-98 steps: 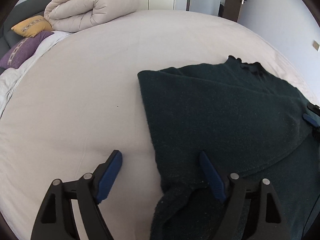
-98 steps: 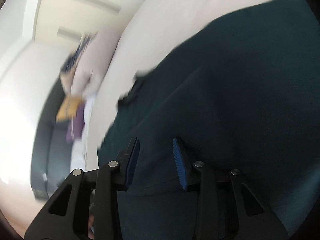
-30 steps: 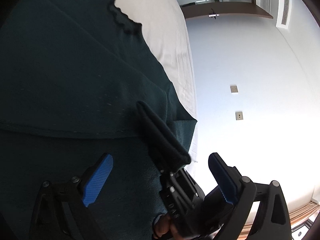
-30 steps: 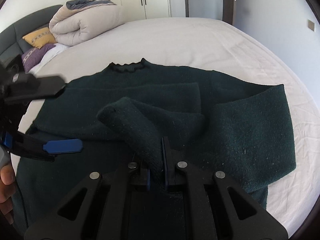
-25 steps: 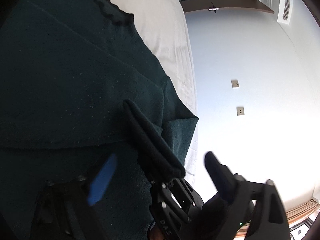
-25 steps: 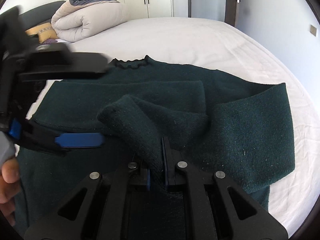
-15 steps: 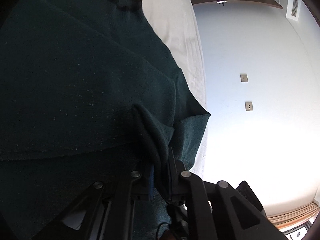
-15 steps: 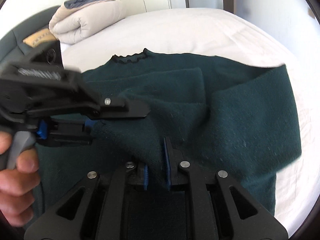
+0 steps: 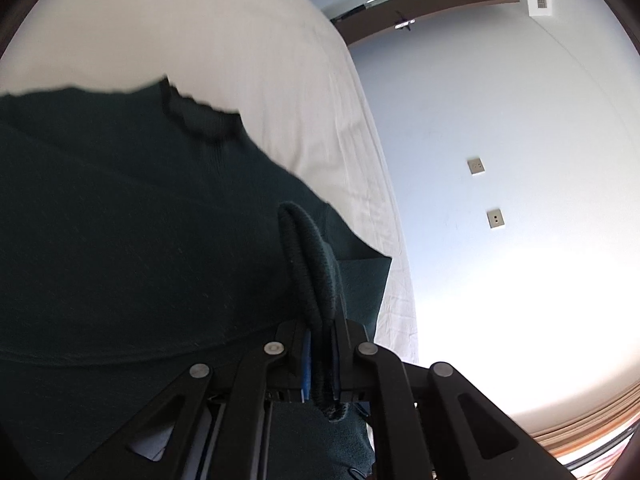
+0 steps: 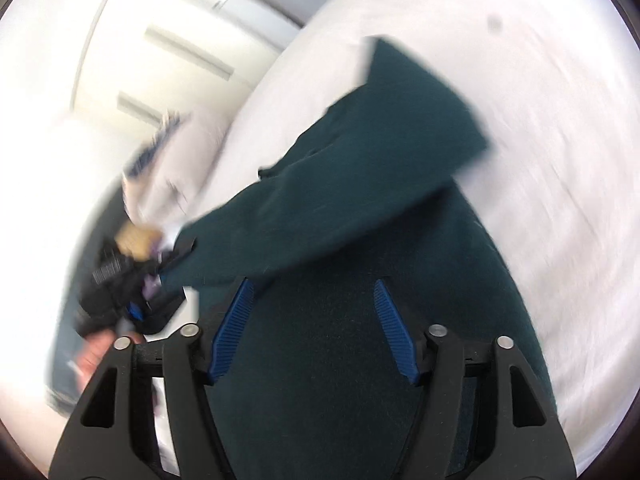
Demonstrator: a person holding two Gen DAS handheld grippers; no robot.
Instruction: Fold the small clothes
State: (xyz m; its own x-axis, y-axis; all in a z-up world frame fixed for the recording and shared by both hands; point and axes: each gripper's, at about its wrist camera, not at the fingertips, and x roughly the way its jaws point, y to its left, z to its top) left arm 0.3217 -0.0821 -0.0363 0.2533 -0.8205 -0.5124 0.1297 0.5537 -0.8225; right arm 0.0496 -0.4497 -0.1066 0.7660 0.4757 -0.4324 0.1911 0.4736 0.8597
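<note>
The dark green sweater (image 9: 132,240) lay on the white bed (image 9: 200,32), filling the left of the frame. The left gripper (image 9: 320,344) pinched a fold of it at lower centre. The right gripper (image 10: 314,320), jaws opening, hovered over the sweater, clamping nothing.

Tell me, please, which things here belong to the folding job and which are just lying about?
Job: dark green sweater; its sleeve cuff, clamped in the left gripper; right gripper, opening, nothing between its fingers; bed.
Lying about: rolled duvet; yellow cushion; wall sockets.

Pale wall (image 9: 500,100), white bed (image 9: 200,32)
</note>
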